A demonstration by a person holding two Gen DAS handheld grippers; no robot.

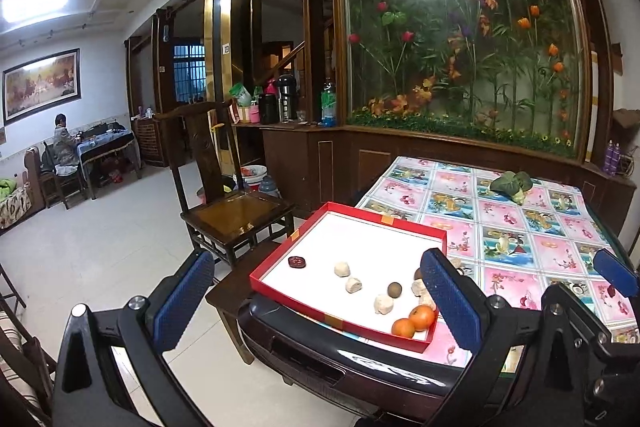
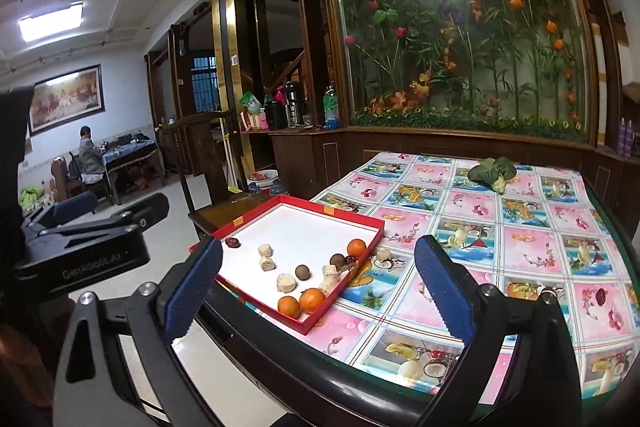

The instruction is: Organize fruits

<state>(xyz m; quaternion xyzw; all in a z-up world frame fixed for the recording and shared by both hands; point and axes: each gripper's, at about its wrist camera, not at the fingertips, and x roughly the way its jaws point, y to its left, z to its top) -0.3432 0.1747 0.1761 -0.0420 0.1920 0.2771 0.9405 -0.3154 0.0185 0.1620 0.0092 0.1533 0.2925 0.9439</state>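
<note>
Oranges (image 2: 306, 301) in red tray's (image 2: 344, 311) near corner: light, firm, prone to rolling; grasp across middle. Left gripper (image 1: 316, 301), right gripper (image 2: 320, 301): both spread apart, empty.

Floor: pale tiles (image 1: 120, 247).
Walls: white, bearing a framed landscape painting (image 1: 40, 83).
Furniture: dark wooden chair (image 1: 228, 195) beside the tabletop (image 2: 520, 227), which wore a fruit-patterned cloth.
Backdrop: glass panel of artificial flowers (image 1: 460, 47).
Light: bright ceiling panel (image 1: 34, 1).
</note>
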